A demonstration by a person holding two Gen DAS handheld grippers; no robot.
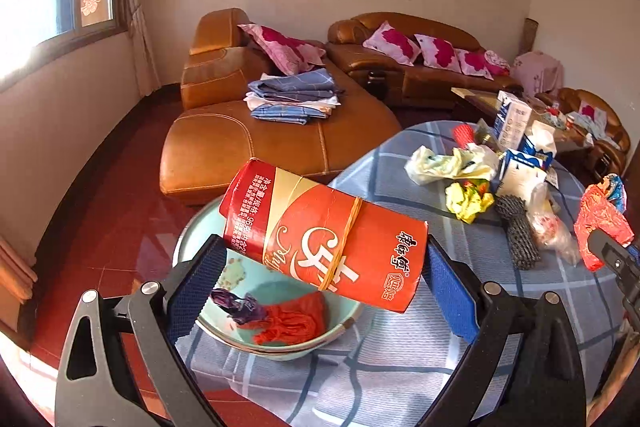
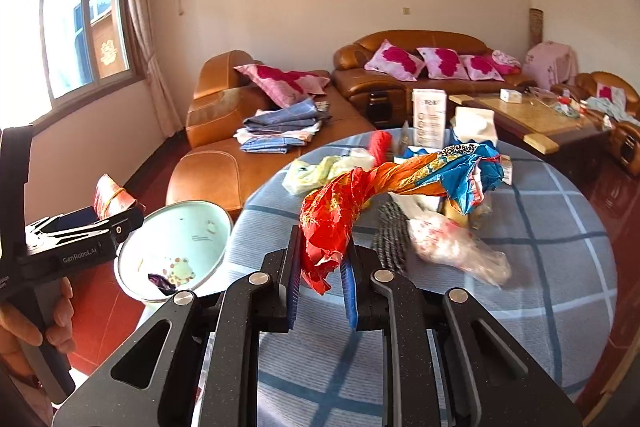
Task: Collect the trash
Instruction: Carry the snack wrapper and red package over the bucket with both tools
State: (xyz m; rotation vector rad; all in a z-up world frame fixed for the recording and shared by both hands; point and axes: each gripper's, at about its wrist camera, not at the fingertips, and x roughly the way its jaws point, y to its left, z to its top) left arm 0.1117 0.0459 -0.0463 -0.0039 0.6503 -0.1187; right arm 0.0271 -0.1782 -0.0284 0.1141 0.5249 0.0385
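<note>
Home living room — leather sofas (image 2: 412,67), floral cushions (image 2: 394,61), coffee table (image 2: 516,115)

What I can't make out from my own fingers

The red carton (image 1: 324,243) across my left gripper (image 1: 324,267) covers the far half of the basin (image 1: 280,343), so I can't tell what lies under it beyond the red scrap. The clear plastic bag (image 2: 456,247) on the table smears into blur. The crumpled wrapper (image 2: 384,187) in my right gripper (image 2: 322,267) hides the boxes behind it, and my left hand (image 2: 36,327) is cut off by the frame's edge.
</note>
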